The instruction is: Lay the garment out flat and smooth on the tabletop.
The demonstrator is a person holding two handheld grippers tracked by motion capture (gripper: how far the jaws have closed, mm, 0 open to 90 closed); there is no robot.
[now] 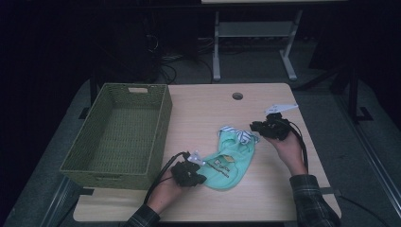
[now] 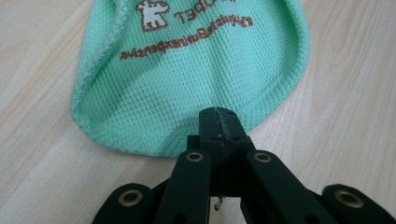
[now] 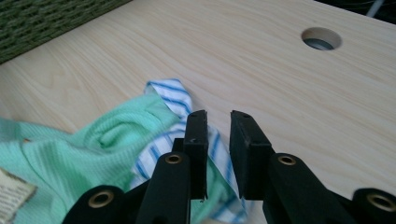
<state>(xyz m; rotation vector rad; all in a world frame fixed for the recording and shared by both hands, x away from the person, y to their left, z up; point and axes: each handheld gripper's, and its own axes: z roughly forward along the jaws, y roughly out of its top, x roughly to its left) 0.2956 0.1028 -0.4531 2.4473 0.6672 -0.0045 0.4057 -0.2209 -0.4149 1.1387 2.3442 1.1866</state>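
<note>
Left gripper (image 2: 218, 122) clamped on mint-green mesh garment (image 1: 230, 161); right gripper (image 3: 218, 122) slightly parted above its blue-striped trim (image 3: 173, 95). Empty green woven basket (image 1: 113, 168) well left, round table hole (image 1: 237, 96) beyond.

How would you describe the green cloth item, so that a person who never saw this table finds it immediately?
Start at the light wooden table with the woven basket on its left side. To the basket's right, between the two grippers, lies a mint-green knitted garment. Its blue-and-white striped trim and brown printed lettering set it apart; nothing else there is soft.
</note>
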